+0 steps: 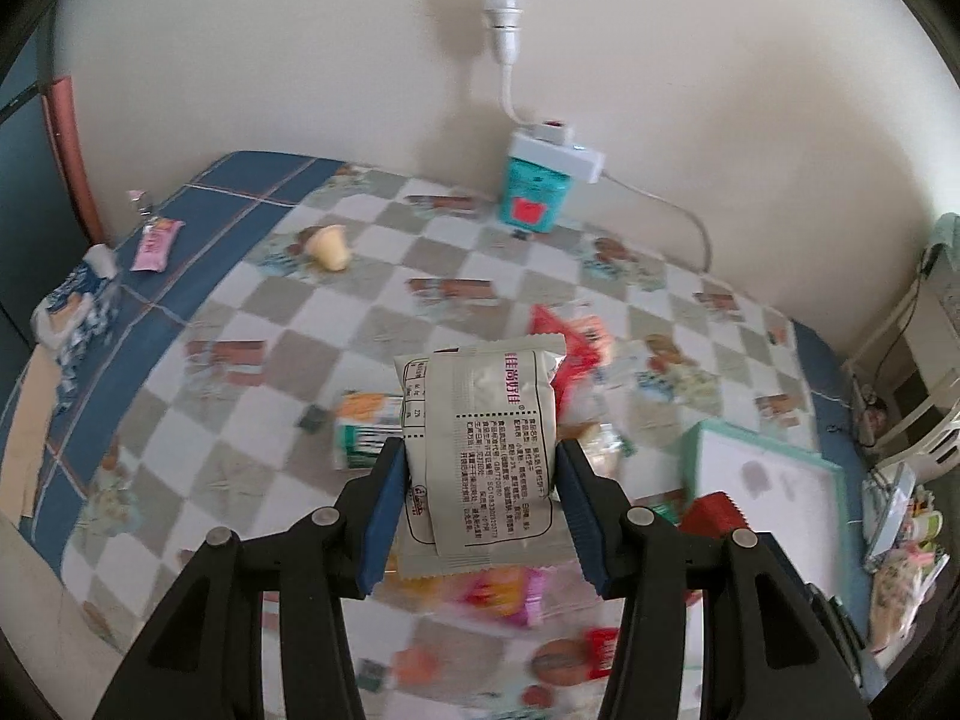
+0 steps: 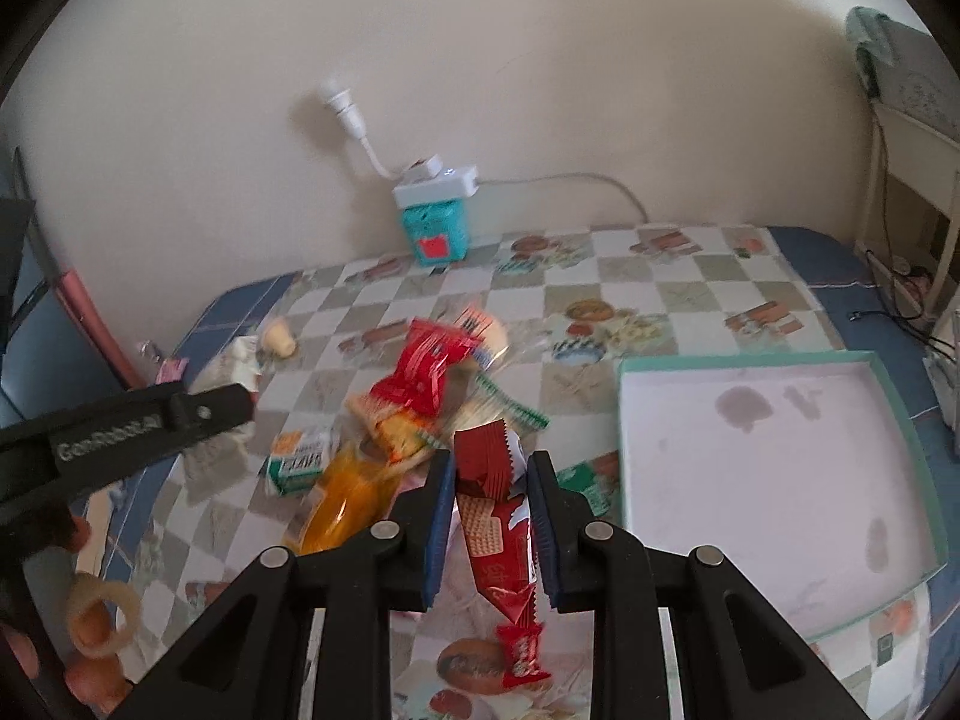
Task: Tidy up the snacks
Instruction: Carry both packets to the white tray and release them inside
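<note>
Clamped in the left gripper (image 1: 480,480), a white snack packet (image 1: 486,450) hangs lifted above the checkered desk (image 1: 240,330). Likewise raised, the right gripper (image 2: 489,510) pinches a red wafer bar (image 2: 498,534). Beyond it lies the snack pile (image 2: 414,414), beside the shallow tray (image 2: 780,468).

I see a table (image 2: 690,294) under a checkered cloth with blue borders. On it lie a heap of snack packets (image 2: 420,396), a shallow teal-rimmed tray (image 2: 780,360) to the right, a teal box (image 2: 435,234) by the wall, a cream cup (image 1: 329,247) on its side, and a pink packet (image 1: 155,246) near the left edge.
</note>
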